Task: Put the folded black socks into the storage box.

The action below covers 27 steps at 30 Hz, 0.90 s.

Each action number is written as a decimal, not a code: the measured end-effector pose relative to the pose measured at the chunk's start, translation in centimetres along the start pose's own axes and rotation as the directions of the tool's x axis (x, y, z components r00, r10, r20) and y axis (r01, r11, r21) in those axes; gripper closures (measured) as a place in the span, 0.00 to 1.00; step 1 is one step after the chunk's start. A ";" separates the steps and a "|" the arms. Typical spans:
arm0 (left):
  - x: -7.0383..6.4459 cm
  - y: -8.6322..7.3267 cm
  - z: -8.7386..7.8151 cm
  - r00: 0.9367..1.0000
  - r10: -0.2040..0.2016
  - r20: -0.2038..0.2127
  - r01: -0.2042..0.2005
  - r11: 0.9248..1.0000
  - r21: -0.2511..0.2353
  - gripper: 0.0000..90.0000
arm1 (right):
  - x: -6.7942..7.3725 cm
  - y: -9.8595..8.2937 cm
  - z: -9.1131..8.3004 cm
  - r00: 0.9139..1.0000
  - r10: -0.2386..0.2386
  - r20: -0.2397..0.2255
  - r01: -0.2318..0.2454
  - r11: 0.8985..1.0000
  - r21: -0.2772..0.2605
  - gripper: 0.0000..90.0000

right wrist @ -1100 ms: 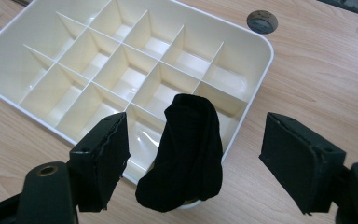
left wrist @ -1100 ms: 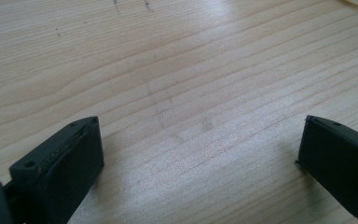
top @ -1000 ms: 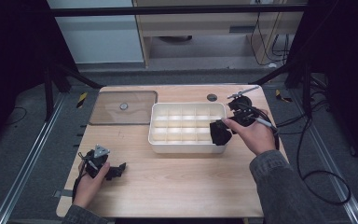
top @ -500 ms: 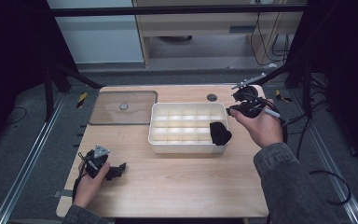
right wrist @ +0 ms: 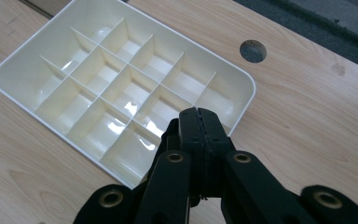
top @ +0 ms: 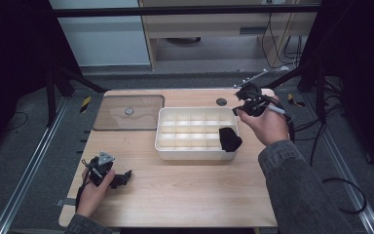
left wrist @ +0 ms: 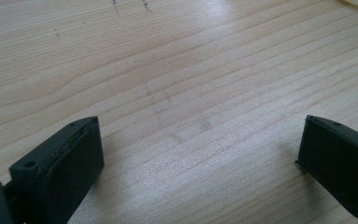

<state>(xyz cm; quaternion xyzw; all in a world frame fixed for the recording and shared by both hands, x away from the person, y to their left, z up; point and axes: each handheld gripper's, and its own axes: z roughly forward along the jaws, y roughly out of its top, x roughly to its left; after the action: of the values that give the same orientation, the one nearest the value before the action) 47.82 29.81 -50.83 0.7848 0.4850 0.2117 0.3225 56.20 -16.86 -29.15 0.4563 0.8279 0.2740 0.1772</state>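
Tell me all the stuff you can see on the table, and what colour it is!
Table: one, light wood, under everything.
Divided tray: one, cream white, middle of the table, many small compartments.
Black object: one, black, in the tray's near right corner compartment; too dark to tell what it is.
Clear lid: one, see-through brownish with a small round knob, flat at the far left of the table.
Round hole: one, dark, in the tabletop behind the tray.
Left claw: one, black, jaws wide apart over bare wood, near left of the table.
Right claw: one, black, jaws pressed together with nothing between them, above the tray's right end.
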 end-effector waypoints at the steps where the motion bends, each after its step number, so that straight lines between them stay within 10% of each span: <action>1: 0.0 0.0 0.0 1.000 0.004 0.000 -0.004 1.000 0.006 0.00 | 0.1 0.0 0.3 1.000 0.005 0.000 -0.005 1.000 0.008 1.00; 27: -0.1 0.0 0.0 1.000 0.005 0.004 -0.005 1.000 0.001 0.00 | 0.8 -1.3 5.5 0.999 0.018 -0.035 -0.014 0.995 0.101 1.00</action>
<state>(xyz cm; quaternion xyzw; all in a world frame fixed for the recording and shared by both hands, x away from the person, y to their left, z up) 47.76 29.71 -50.83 0.7867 0.4825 0.2104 0.3226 57.90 -15.17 -34.29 0.4660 0.8401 0.2417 0.1368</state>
